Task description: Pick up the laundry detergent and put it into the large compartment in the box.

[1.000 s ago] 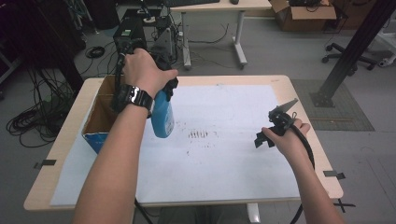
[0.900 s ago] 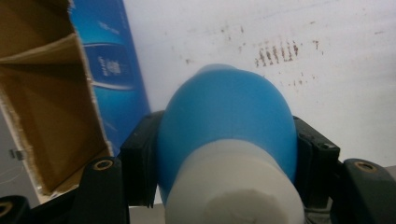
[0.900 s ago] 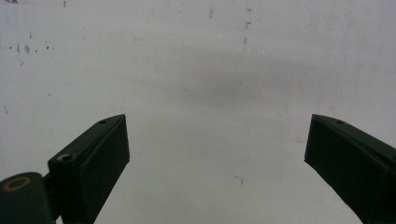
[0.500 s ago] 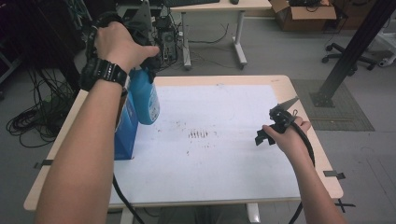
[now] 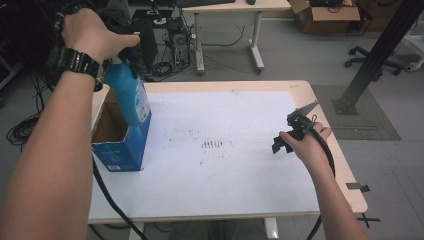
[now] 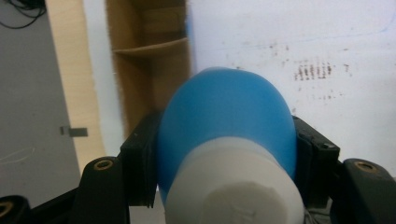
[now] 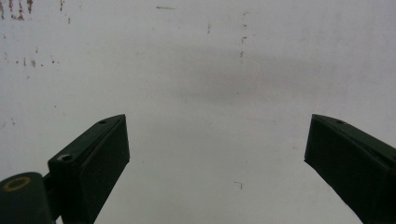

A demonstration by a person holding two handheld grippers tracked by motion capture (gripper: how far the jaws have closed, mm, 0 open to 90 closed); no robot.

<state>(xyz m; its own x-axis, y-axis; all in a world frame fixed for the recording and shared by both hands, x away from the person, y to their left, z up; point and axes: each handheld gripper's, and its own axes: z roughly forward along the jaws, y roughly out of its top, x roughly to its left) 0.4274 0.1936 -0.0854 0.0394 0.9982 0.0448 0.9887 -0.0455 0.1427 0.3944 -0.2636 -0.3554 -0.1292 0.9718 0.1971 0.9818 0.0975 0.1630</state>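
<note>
White-topped table (image 5: 240,175), stained near its middle, cluttered floor beyond. Left gripper (image 6: 224,154) clamped on blue bottle (image 5: 127,95), held in the air at far left above open cardboard box (image 5: 117,150). Right gripper (image 7: 217,154) jaws wide, nothing between, low over right side.

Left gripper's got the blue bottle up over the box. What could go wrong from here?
1. The left gripper clamps the blue bottle just below its white cap, on a rounded shoulder; the bottle may slip or swing.
2. The bottle hangs above the edge of the open cardboard box; lowered off-centre, it may catch the wall and tip the box.
3. The right gripper, open above the white mat, is too far off to steady the box.
</note>
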